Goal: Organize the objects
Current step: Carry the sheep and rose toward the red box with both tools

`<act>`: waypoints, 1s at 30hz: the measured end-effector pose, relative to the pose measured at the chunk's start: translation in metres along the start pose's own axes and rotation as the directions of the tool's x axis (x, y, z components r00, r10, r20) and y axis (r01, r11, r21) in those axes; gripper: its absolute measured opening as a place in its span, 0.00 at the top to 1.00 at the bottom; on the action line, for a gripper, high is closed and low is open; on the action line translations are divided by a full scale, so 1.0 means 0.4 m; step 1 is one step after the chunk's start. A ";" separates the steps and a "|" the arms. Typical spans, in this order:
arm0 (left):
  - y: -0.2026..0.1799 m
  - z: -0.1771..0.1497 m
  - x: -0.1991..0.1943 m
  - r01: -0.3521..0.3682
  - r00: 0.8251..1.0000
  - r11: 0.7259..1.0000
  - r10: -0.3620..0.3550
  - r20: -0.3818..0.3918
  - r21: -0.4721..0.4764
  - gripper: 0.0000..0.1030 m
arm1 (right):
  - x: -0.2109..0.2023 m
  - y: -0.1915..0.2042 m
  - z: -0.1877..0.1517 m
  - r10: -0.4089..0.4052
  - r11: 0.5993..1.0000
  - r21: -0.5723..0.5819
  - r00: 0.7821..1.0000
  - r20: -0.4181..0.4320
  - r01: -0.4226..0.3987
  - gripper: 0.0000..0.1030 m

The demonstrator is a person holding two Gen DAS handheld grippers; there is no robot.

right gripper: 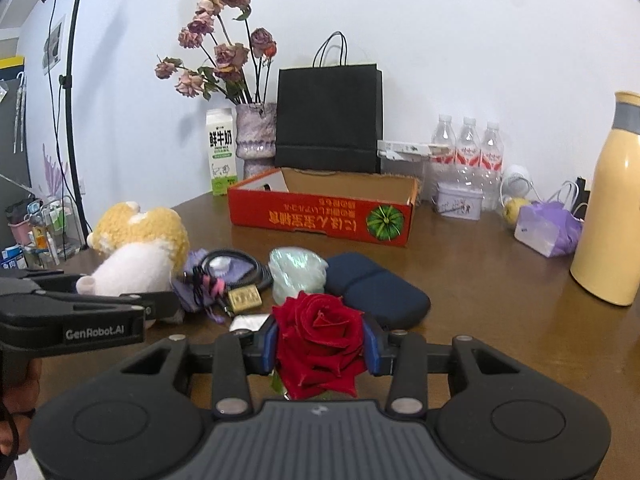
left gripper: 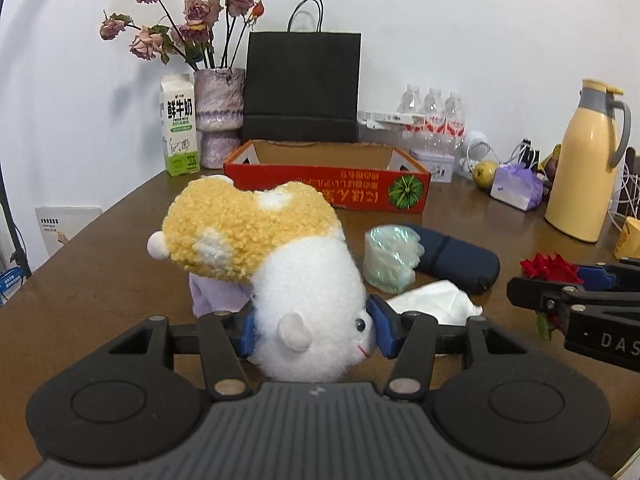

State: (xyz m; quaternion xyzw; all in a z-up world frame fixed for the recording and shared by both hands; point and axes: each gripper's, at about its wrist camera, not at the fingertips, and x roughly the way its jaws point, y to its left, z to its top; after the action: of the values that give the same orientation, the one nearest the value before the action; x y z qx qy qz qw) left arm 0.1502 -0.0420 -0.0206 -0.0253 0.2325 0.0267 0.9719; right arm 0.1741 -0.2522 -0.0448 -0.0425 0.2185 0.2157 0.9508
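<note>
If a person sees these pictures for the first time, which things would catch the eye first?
Probably the plush toy, white and yellow, clamped head-down in the left claw, and the red rose gripped in the right claw. Behind them on the brown table lies an open red cardboard box, with a black paper bag by the wall.

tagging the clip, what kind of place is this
Probably a home or office room: a brown wooden table against a white wall, holding a vase of dried roses, a milk carton and a yellow thermos jug.
</note>
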 end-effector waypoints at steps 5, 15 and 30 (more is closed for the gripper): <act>0.024 0.041 0.014 0.015 0.999 1.000 -0.015 0.031 -0.004 0.46 | 0.027 0.017 0.042 -0.013 1.000 0.001 1.000 0.019 0.013 0.62; 0.052 0.129 0.081 0.052 0.997 0.999 -0.051 0.063 -0.016 0.46 | 0.103 0.020 0.131 -0.037 0.999 0.014 0.998 0.054 0.036 0.62; 0.048 0.269 0.243 0.047 0.997 0.998 -0.044 0.065 -0.051 0.46 | 0.265 -0.009 0.259 -0.038 0.999 0.042 0.996 0.084 0.034 0.62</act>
State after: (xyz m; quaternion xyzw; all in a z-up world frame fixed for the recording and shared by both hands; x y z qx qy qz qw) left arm 0.2841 -0.0123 0.0306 -0.0552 0.1997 0.0115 0.9782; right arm 0.3029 -0.1957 0.0025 -0.0179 0.1814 0.1956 0.9636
